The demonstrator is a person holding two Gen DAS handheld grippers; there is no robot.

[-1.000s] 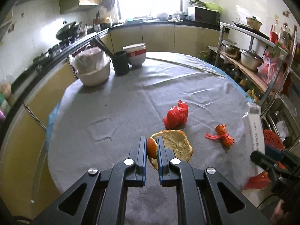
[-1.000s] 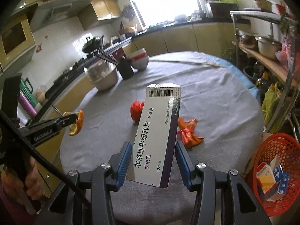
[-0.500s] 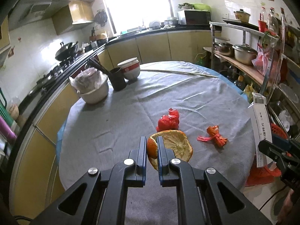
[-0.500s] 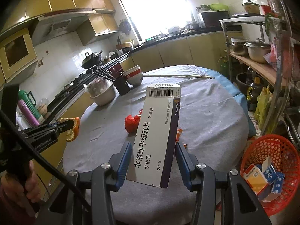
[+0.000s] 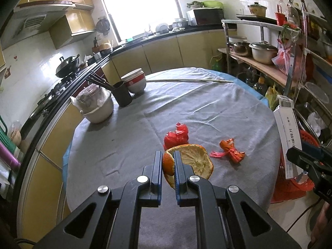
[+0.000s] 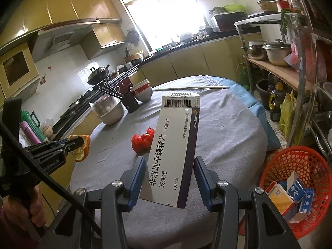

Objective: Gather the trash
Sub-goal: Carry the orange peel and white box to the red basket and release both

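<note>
The left claw (image 5: 168, 164) is clamped tight on a curl of orange peel (image 5: 193, 164), gripping it by the edge so the pale inside of the peel faces up; it is carried just above the near part of the round grey-clothed surface (image 5: 207, 108). The right claw (image 6: 169, 166) is closed on a white and purple medicine box (image 6: 174, 145), which stands up between the blue pads with its barcode flap at the far end.

Two bits of rubbish lie loose on the cloth: a crumpled red plastic bag (image 5: 176, 137) near the middle, and a twisted orange wrapper (image 5: 230, 151) to its right, well apart from each other. Off the right edge of the surface, down on the floor, sits a red mesh basket (image 6: 298, 166) with a few small cartons already inside.

At the far left of the surface stand a covered pot (image 5: 95, 108), a dark cup of chopsticks (image 5: 122, 93) and stacked bowls (image 5: 134, 81), close together.
</note>
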